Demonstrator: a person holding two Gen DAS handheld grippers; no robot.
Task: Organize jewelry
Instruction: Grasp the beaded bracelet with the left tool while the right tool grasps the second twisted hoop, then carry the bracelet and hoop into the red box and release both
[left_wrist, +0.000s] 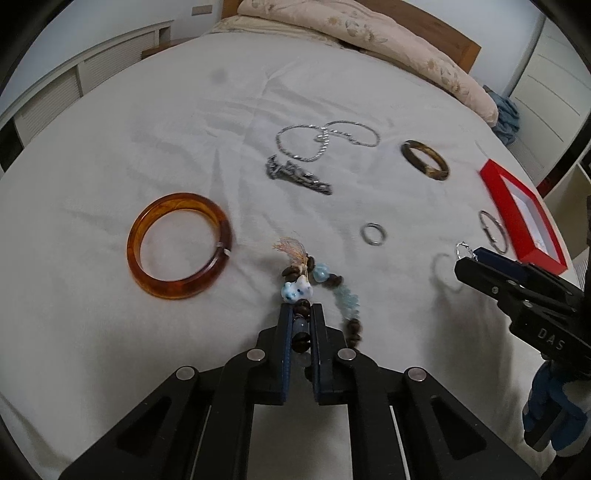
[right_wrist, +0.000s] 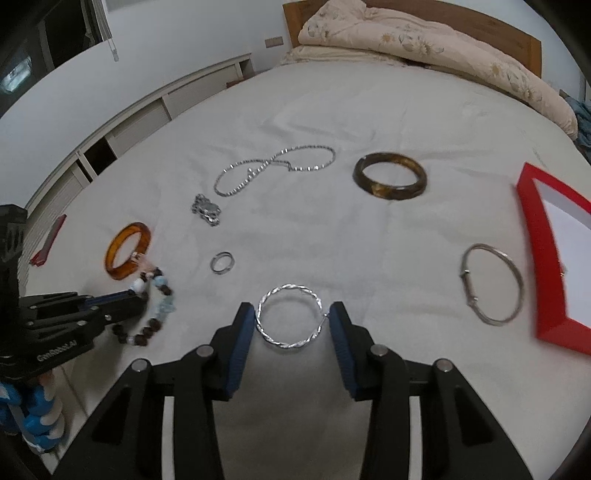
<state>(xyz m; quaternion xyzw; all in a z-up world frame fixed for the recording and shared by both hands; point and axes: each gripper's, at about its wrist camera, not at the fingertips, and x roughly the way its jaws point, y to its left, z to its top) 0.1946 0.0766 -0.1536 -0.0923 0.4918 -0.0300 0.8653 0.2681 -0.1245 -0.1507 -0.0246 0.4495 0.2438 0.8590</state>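
My left gripper (left_wrist: 300, 312) is shut on a beaded bracelet (left_wrist: 325, 280) of brown and pale blue beads with a tassel; it also shows in the right wrist view (right_wrist: 155, 302). My right gripper (right_wrist: 291, 317) holds a twisted silver bangle (right_wrist: 288, 317) between its pads, lifted above the sheet. A red open box (right_wrist: 546, 266) stands to the right. On the bed lie an amber bangle (left_wrist: 177, 254), a dark brown bangle (right_wrist: 389, 176), a thin silver bangle (right_wrist: 491, 288), a small ring (right_wrist: 222, 262), a silver chain (right_wrist: 273, 166) and a silver charm (right_wrist: 207, 210).
Everything lies on a white bed sheet (right_wrist: 332, 229). A folded floral quilt (right_wrist: 424, 40) lies at the headboard. White cabinets (right_wrist: 122, 133) run along the left side. A small red object (right_wrist: 48, 240) lies at the bed's left edge.
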